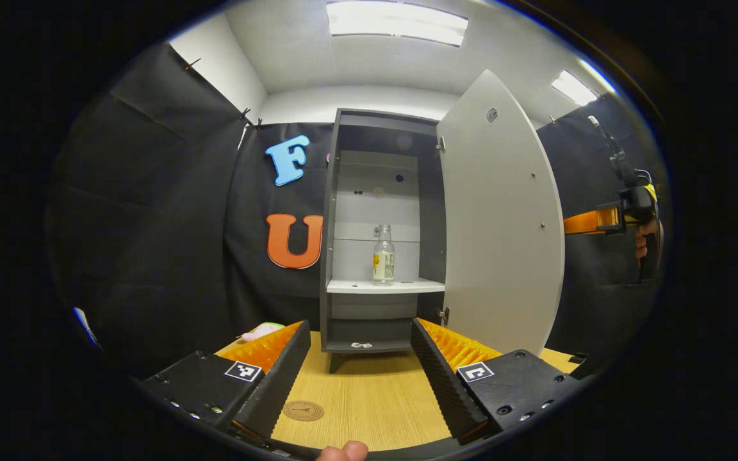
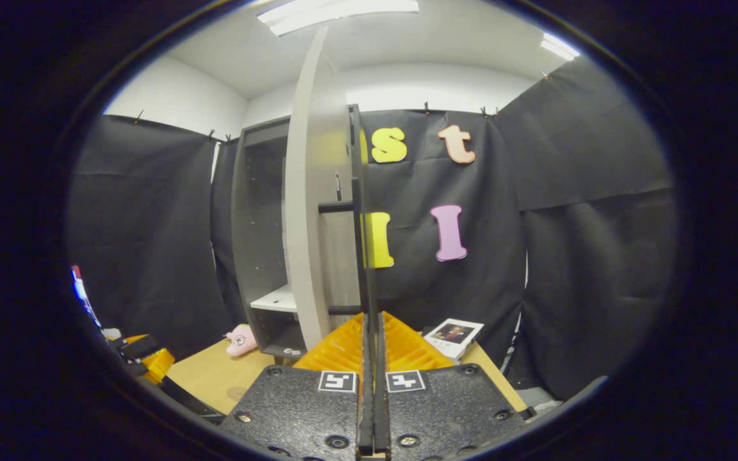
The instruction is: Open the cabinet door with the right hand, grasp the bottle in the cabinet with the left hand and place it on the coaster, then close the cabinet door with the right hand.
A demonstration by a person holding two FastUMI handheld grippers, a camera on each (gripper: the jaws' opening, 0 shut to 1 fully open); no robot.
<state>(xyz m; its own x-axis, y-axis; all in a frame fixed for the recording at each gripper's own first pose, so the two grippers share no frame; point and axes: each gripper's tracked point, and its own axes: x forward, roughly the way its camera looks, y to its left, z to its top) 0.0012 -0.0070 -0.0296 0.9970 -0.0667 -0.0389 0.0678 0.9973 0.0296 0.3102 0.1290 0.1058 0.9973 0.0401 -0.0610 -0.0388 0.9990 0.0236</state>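
Wide apart, the left hand-held gripper (image 1: 361,365) holds nothing above the worktop (image 1: 369,397), the coaster (image 1: 303,410) between its fingers. Beyond, the bottle (image 1: 383,255) stands on the cabinet (image 1: 337,224) shelf, door (image 1: 500,218) open. Right hand-held gripper (image 2: 373,384): pressed together on the door handle (image 2: 357,211).

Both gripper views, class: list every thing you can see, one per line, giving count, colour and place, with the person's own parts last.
cabinet: one, grey, at the back of the table.
cabinet door: one, pale grey, swung open.
bottle: one, clear, upright on the cabinet shelf.
coaster: one, brown, round, on the table near the camera.
table: one, light wood.
pink toy: one, left of the cabinet.
picture card: one, white-edged, right of the door.
left gripper: one, open, facing the cabinet.
right gripper: one, shut on the door's black handle.
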